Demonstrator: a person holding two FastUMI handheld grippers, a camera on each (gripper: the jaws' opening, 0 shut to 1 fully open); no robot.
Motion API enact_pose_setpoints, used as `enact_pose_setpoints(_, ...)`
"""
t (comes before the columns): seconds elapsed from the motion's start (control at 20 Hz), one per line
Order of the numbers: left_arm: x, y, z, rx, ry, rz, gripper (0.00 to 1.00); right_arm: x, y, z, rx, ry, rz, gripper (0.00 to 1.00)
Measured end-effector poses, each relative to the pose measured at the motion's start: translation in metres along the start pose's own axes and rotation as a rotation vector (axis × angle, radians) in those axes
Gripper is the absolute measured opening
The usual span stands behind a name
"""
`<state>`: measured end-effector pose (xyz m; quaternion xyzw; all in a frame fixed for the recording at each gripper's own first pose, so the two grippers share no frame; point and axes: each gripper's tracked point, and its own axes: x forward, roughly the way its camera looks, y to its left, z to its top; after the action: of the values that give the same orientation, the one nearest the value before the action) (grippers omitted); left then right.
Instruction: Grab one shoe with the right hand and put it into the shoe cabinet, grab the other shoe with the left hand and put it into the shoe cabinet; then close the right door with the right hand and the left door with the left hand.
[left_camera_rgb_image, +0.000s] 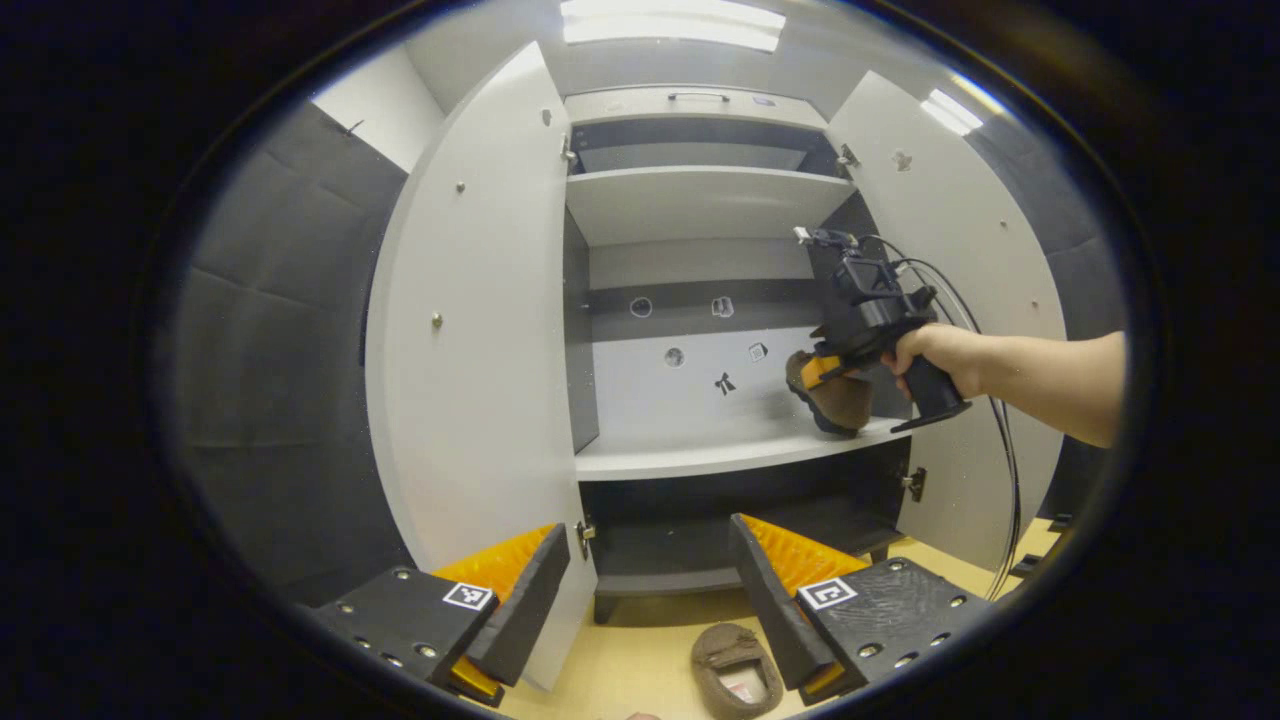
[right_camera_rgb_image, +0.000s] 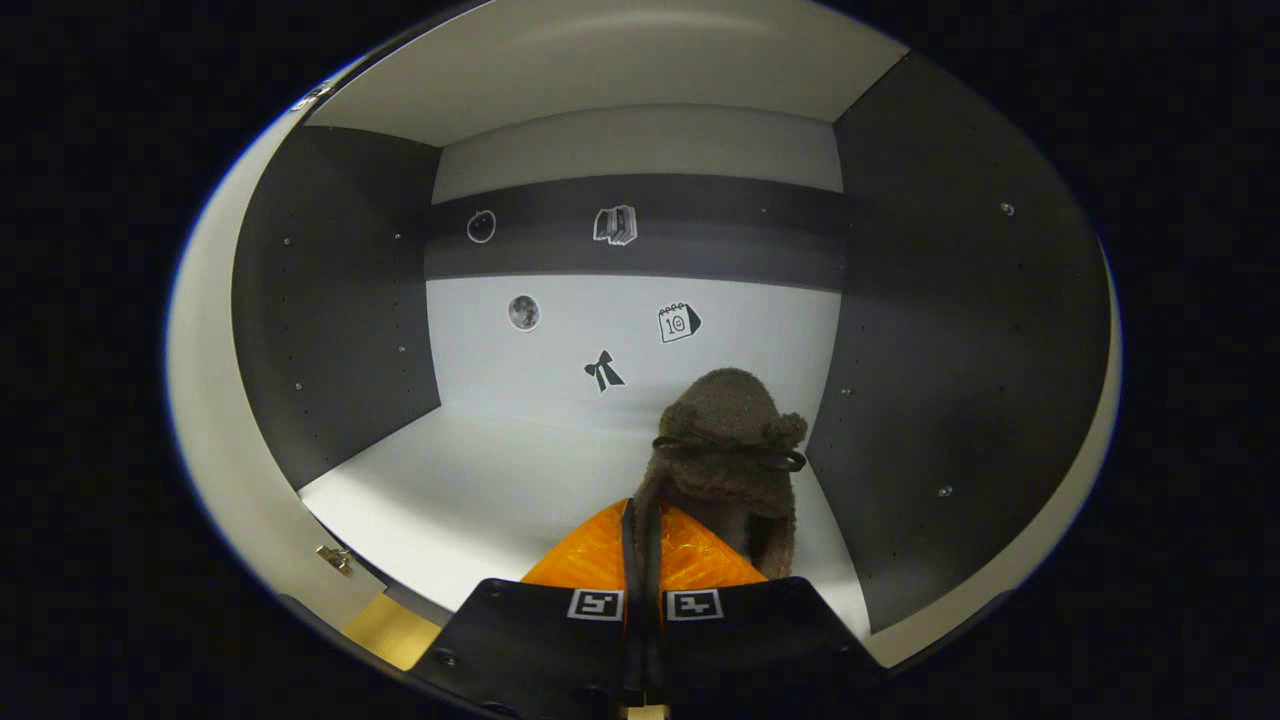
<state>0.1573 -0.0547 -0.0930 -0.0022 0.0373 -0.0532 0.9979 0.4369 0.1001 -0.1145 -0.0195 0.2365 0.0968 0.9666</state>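
Ahead of the left gripper (left_camera_rgb_image: 640, 590), whose fingers stand wide apart and empty, the white shoe cabinet (left_camera_rgb_image: 700, 450) has both smooth flat doors swung open, while a hand (left_camera_rgb_image: 935, 355) carries the right gripper (left_camera_rgb_image: 825, 370) with the first shoe (left_camera_rgb_image: 835, 400) onto the middle shelf at its right end; the second shoe (left_camera_rgb_image: 737, 672), a soft fuzzy brown slipper, lies on the floor just below, so I judge the task barely begun. Beyond the right gripper (right_camera_rgb_image: 645, 560), fingers pinched nearly together on the fleecy brown shoe's rim, it points toward the back panel beside the dark right wall, not yet released.
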Motion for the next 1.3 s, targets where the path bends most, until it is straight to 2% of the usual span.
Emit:
enact_pose_setpoints(0.2,0.006,-0.001,-0.004,0.008,0.012,-0.004,0.94,0.007,0.003,0.001,-0.013,-0.012,0.010,0.05)
enact_pose_setpoints(0.25,0.006,-0.001,-0.005,0.012,0.013,-0.005,0.94,0.007,0.003,0.006,-0.018,-0.026,0.007,0.14)
enact_pose_setpoints(0.35,0.008,-0.002,-0.007,0.013,0.021,-0.009,0.94,0.006,0.002,0.007,-0.023,-0.039,0.000,0.18)
enact_pose_setpoints(0.4,0.009,-0.002,-0.010,0.012,0.028,-0.010,0.94,0.001,-0.001,0.010,-0.031,-0.055,-0.010,0.30)
enact_pose_setpoints(0.5,0.012,-0.001,-0.013,0.006,0.042,-0.009,0.94,-0.013,-0.005,0.020,-0.041,-0.116,-0.027,0.65)
enact_pose_setpoints(0.55,0.014,0.000,-0.017,0.001,0.047,-0.009,0.99,-0.023,-0.008,0.027,-0.042,-0.158,-0.048,0.82)
enact_pose_setpoints(0.6,0.016,0.000,-0.020,-0.003,0.054,-0.010,0.89,-0.029,-0.011,0.029,-0.044,-0.198,-0.060,0.99)
enact_pose_setpoints(0.7,0.021,0.000,-0.028,-0.014,0.076,-0.016,0.89,-0.051,-0.010,0.033,-0.050,-0.261,-0.064,0.97)
enact_pose_setpoints(0.75,0.023,-0.001,-0.032,-0.020,0.087,-0.022,0.99,-0.063,-0.009,0.034,-0.052,-0.289,-0.062,0.97)
enact_pose_setpoints(0.8,0.024,-0.003,-0.036,-0.025,0.096,-0.029,0.89,-0.075,-0.008,0.034,-0.058,-0.317,-0.062,0.98)
enact_pose_setpoints(0.95,0.029,-0.010,-0.049,-0.028,0.120,-0.061,0.89,-0.110,-0.004,0.035,-0.088,-0.398,-0.052,0.99)
enact_pose_setpoints(1.0,0.030,-0.013,-0.056,-0.026,0.134,-0.074,0.99,-0.122,-0.004,0.031,-0.096,-0.410,-0.052,0.97)
enact_pose_setpoints(1.15,0.032,-0.022,-0.085,-0.020,0.199,-0.107,0.99,-0.147,0.001,0.018,-0.095,-0.408,-0.036,0.98)
enact_pose_setpoints(1.2,0.032,-0.026,-0.097,-0.020,0.230,-0.122,0.94,-0.153,0.002,0.012,-0.095,-0.406,-0.031,0.98)
enact_pose_setpoints(1.3,0.030,-0.031,-0.123,-0.026,0.291,-0.142,0.94,-0.166,0.003,0.000,-0.099,-0.402,-0.025,0.98)
